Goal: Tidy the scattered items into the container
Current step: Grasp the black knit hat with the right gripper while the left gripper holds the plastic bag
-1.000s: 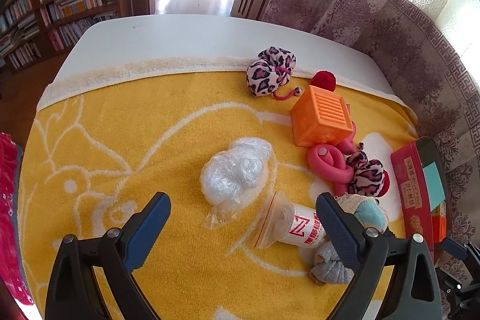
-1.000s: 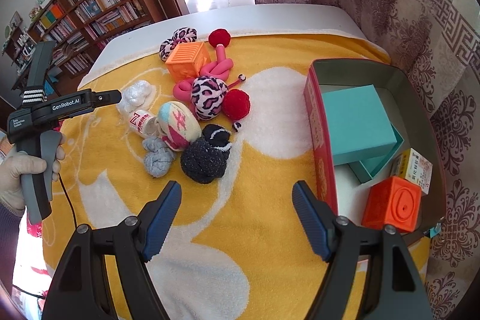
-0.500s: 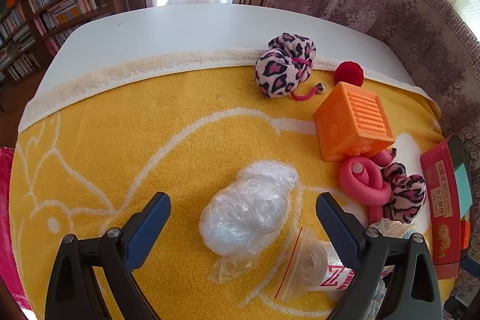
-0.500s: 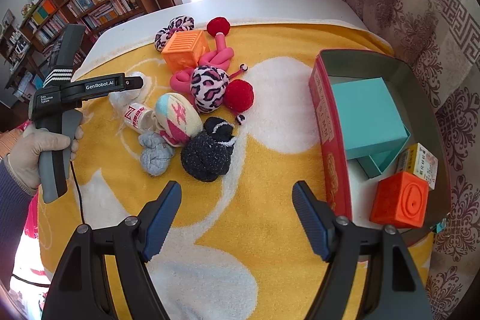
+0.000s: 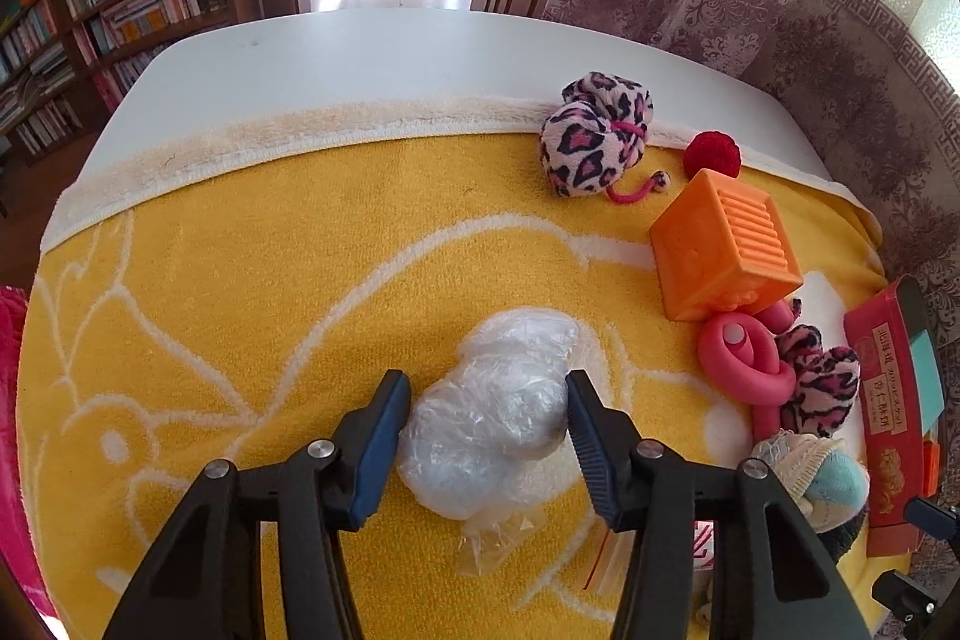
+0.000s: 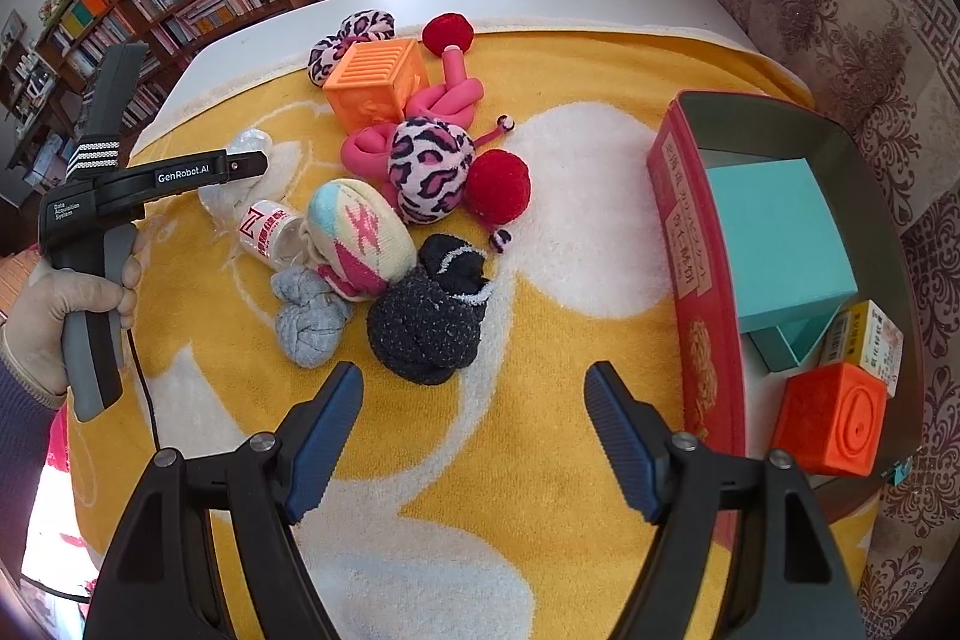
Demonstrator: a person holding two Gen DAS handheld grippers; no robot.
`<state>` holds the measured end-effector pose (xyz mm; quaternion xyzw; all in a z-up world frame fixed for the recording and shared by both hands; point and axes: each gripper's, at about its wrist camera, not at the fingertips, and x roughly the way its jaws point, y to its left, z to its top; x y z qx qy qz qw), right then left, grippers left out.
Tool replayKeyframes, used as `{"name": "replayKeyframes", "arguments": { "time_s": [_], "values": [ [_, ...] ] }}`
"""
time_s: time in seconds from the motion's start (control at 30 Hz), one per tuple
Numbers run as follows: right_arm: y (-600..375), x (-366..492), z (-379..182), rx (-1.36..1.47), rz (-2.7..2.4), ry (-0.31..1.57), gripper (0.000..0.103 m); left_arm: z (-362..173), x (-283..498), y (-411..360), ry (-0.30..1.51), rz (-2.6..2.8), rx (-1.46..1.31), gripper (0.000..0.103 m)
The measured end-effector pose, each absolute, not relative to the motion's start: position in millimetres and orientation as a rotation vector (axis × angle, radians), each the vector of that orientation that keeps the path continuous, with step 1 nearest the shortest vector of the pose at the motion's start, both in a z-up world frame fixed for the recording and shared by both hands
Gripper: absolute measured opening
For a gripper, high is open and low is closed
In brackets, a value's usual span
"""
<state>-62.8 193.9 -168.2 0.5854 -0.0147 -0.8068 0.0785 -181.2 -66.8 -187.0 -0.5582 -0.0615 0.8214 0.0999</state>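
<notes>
A crumpled clear plastic bag (image 5: 489, 415) lies on the yellow towel (image 5: 252, 292). My left gripper (image 5: 487, 427) sits around it, fingers touching its two sides, closed on it. It also shows in the right wrist view (image 6: 237, 172) over the bag (image 6: 249, 142). My right gripper (image 6: 474, 430) is open and empty above the towel, just short of a black sock ball (image 6: 429, 316). The red box (image 6: 690, 244) at the right holds a teal box (image 6: 780, 232), an orange cube (image 6: 831, 427) and a small carton (image 6: 867, 349).
Scattered on the towel: an orange ribbed cube (image 5: 729, 244), leopard pouches (image 5: 591, 133) (image 6: 429, 175), red pompoms (image 6: 498, 187), a pink knotted tube (image 5: 744, 361), a striped sock ball (image 6: 360, 235), a grey sock (image 6: 309, 319) and a small bottle (image 6: 270, 235). The table edge lies beyond the towel.
My left gripper has moved forward and down over the plastic bag and its fingers have narrowed onto it. My right gripper has barely moved and stays open.
</notes>
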Motion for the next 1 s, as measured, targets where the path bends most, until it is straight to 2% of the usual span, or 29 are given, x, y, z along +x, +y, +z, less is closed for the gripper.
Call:
{"name": "replayKeyframes", "arguments": {
  "time_s": [0.4,0.47,0.53,0.73,0.77,0.9,1.0],
  "values": [
    [183,-98,-205,1.805,-2.342,-0.059,0.079,-172,-168,-84,-0.24,2.456,-1.631,0.055],
    [181,-103,-212,1.813,-2.315,-0.072,0.074,-173,-167,-85,-0.236,2.456,-1.636,0.055],
    [176,-105,-215,1.812,-2.29,-0.071,0.061,-174,-169,-82,-0.236,2.454,-1.642,0.055],
    [171,-95,-199,1.764,-2.299,0.011,0.052,-180,-173,-76,-0.23,2.44,-1.656,0.055],
    [173,-92,-195,1.756,-2.304,0.003,0.052,-180,-173,-75,-0.227,2.436,-1.655,0.047],
    [193,-78,-174,1.721,-2.347,-0.052,0.052,-176,-173,-63,-0.188,2.442,-1.634,0.039],
    [210,-69,-159,1.698,-2.389,-0.095,0.052,-171,-172,-61,-0.193,2.457,-1.628,0.038]
  ]
}}
